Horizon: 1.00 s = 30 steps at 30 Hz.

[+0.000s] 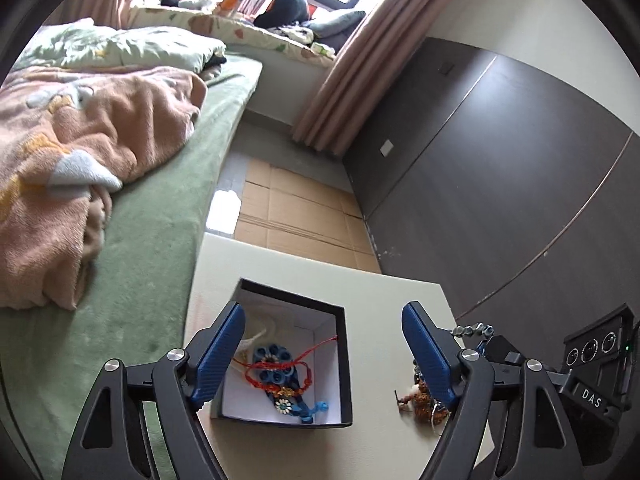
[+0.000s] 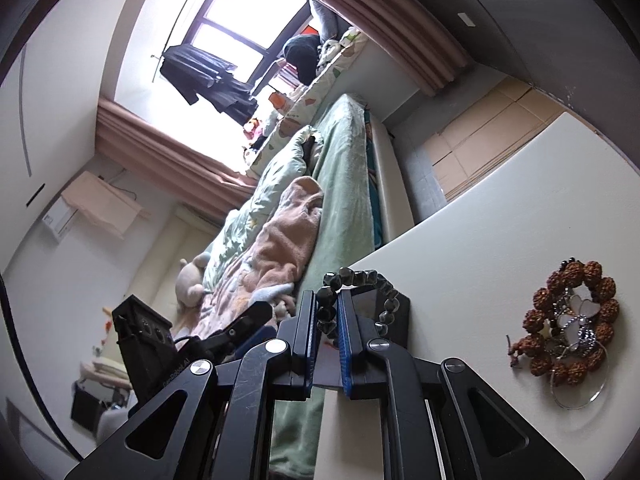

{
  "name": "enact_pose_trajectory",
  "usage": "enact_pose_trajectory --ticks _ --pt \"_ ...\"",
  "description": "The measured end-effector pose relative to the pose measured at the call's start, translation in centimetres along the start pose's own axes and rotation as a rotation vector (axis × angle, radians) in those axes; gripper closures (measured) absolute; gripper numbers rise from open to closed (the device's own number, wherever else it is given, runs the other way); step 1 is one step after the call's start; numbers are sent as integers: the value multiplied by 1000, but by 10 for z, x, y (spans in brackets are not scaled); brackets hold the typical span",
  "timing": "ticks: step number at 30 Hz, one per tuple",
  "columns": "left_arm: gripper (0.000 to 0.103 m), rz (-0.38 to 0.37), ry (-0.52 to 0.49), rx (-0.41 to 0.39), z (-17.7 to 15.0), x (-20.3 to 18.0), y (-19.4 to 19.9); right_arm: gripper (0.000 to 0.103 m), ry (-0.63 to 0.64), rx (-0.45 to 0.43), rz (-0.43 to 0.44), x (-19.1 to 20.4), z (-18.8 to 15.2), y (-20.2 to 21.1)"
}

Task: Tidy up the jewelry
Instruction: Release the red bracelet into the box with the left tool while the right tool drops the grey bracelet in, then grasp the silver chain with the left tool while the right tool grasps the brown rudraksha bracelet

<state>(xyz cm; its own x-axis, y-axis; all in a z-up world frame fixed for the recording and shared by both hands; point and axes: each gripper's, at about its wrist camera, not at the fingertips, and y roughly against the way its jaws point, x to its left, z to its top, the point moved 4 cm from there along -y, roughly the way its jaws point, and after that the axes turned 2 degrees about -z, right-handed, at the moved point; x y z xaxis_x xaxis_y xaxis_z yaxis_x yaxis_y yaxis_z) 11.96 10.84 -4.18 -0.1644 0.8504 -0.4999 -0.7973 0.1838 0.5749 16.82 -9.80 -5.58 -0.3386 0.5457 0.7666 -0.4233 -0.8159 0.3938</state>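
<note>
A black box with a white inside stands on the white table. It holds a blue flower piece, red cord bracelets and a pale cord. My left gripper is open above the box, with nothing between its fingers. My right gripper is shut on a dark faceted bead bracelet, held above the table; the bracelet also shows in the left wrist view. A brown seed-bead bracelet with silver and white pieces lies on the table, and shows partly in the left wrist view.
A bed with a green sheet and a pink blanket runs along the table's left side. Flattened cardboard covers the floor beyond the table. A dark wall panel is on the right.
</note>
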Motion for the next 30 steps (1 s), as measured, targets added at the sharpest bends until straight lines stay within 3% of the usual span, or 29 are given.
enact_pose_trajectory --ticks 8,14,16,17,18,30 --pt "22 19 41 -13 5 19 9 91 40 40 57 26 -14 -33" --pt "22 24 55 -29 8 27 17 90 80 78 11 35 -25 -59" --pt "22 24 60 -30 8 29 18 67 92 127 10 38 -30 -71" --pt "22 24 60 -30 8 29 18 47 89 137 11 38 -31 -73" --pt "22 23 61 -30 8 29 19 43 89 128 5 37 -32 -72" --pt "22 3 19 -8 1 10 12 40 41 58 -58 12 -14 -20"
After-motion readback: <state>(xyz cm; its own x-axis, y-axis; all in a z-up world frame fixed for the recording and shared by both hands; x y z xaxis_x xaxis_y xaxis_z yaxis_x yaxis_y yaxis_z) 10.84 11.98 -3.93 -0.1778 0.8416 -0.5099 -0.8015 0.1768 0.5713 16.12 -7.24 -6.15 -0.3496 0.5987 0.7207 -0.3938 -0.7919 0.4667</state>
